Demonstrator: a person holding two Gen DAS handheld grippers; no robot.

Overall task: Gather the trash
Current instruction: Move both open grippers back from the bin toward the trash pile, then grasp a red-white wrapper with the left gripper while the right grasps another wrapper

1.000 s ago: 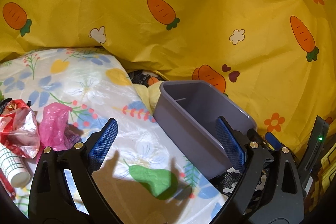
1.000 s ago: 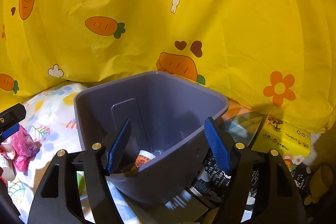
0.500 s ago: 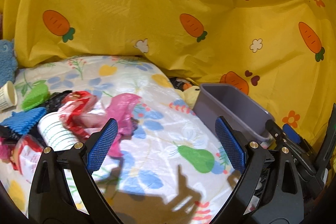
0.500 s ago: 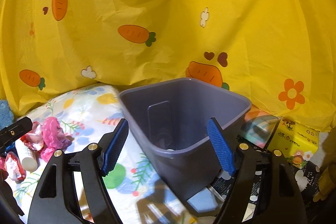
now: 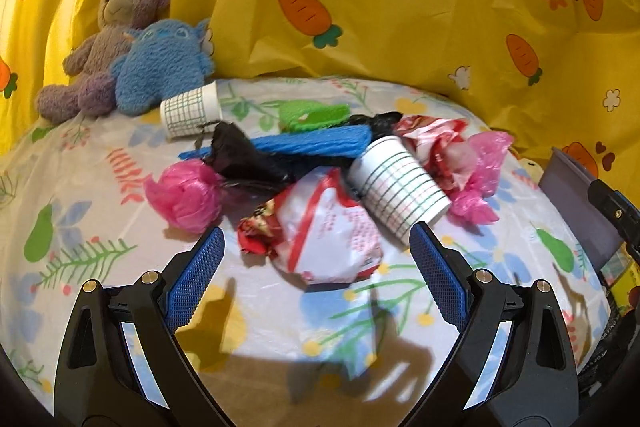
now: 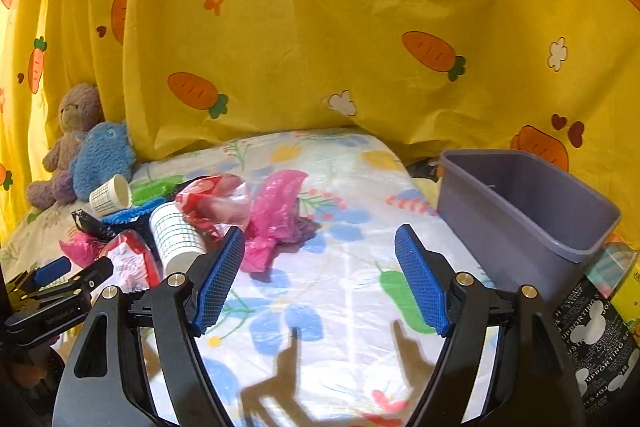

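Both grippers have swung away from the grey plastic rectangular bin (image 6: pixel 516 203) toward the heap of litter, so a fresh pick looks about to begin. The left gripper (image 5: pixel 316 263), fingers spread wide and holding nothing, now hangs just short of the crumpled white-and-red plastic snack wrapper (image 5: pixel 328 227), which lies flattish and creased on the floral bedsheet (image 5: pixel 100 187), touching the white paper cup with green grid lines (image 5: pixel 400 187). The right gripper (image 6: pixel 320 279) is likewise spread and empty, near the crumpled pink plastic bag (image 6: pixel 276 215). The bin stands well apart on the right; whether anything lies inside it, I cannot tell from here
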